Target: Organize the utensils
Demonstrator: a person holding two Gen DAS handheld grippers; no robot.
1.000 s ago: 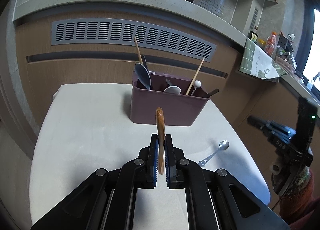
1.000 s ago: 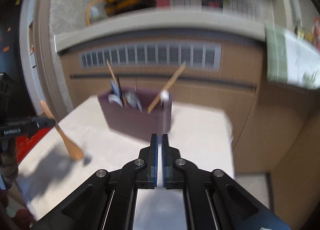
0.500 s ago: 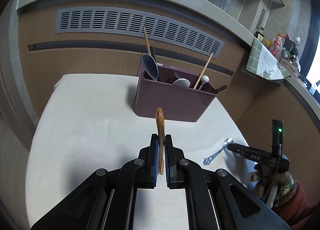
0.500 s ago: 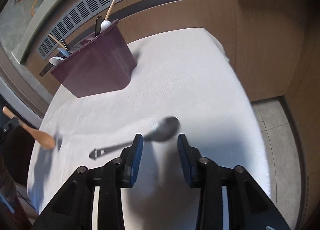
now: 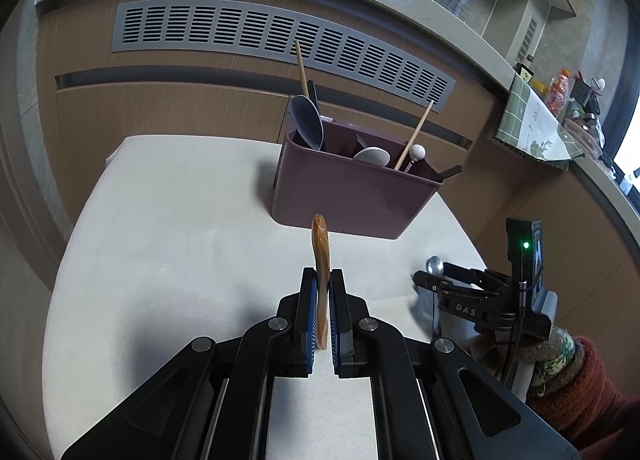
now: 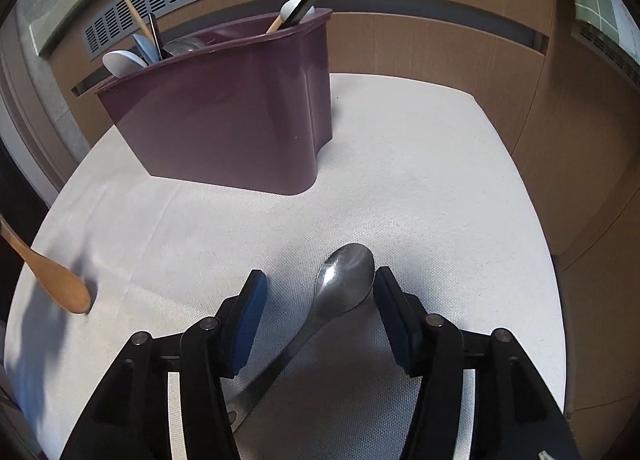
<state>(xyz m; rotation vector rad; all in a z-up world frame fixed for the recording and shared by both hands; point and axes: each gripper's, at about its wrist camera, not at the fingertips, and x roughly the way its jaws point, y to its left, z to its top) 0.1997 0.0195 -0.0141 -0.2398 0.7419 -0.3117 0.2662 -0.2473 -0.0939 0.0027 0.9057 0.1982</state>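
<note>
Steel spoon (image 6: 345, 283) lay flat on my white table (image 6: 440, 180), bowl between right gripper (image 6: 318, 314) fingers, spread wide, nearer the right one | left gripper (image 5: 322, 314) clenched on wooden spoon (image 5: 321, 260) | purple caddy (image 6: 224, 120) beyond

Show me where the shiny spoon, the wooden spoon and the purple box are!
shiny spoon (image 6: 346, 280), right wrist view, on its bowl.
wooden spoon (image 5: 321, 256), left wrist view, on its edge above the claw.
purple box (image 6: 224, 128), right wrist view, on its front wall.
</note>
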